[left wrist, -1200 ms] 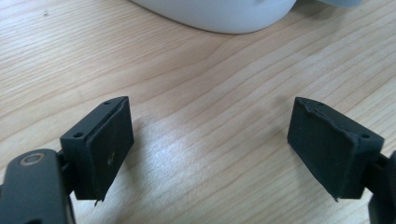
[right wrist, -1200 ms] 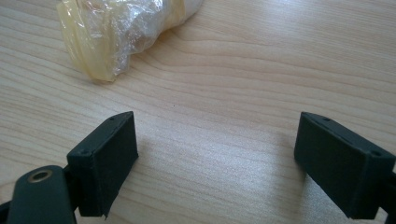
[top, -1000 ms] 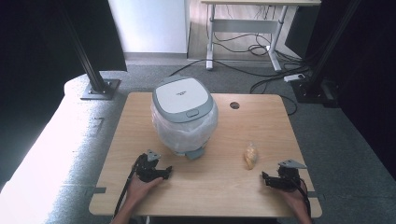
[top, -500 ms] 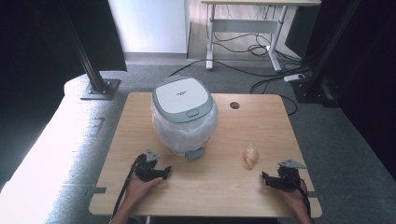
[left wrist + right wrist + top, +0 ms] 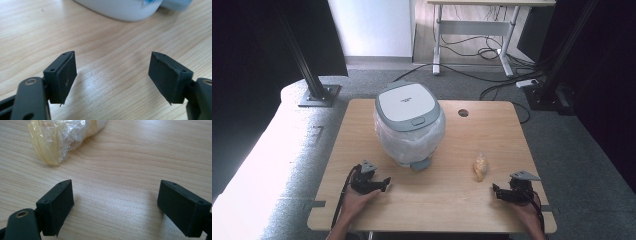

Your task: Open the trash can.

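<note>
So the right gripper (image 5: 115, 207) sat low over the wooden table (image 5: 140, 157), jaws spread wide with just bare wood between them. Up ahead, off to the left, lay a crinkly clear plastic bag (image 5: 62, 137) with something yellowish inside, well apart from both jaws.

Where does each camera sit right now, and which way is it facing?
High view: above the person's side, looking forward and down on the table; both forearms enter from the bottom, holding the left gripper and right gripper.
Left gripper view: rides that gripper, looking along its open jaws, nothing between them, toward the rice cooker.
Right gripper view: rides that gripper, open jaws facing the plastic-wrapped item.
Shared: the high view also shows the rice cooker and wrapped item.
</note>
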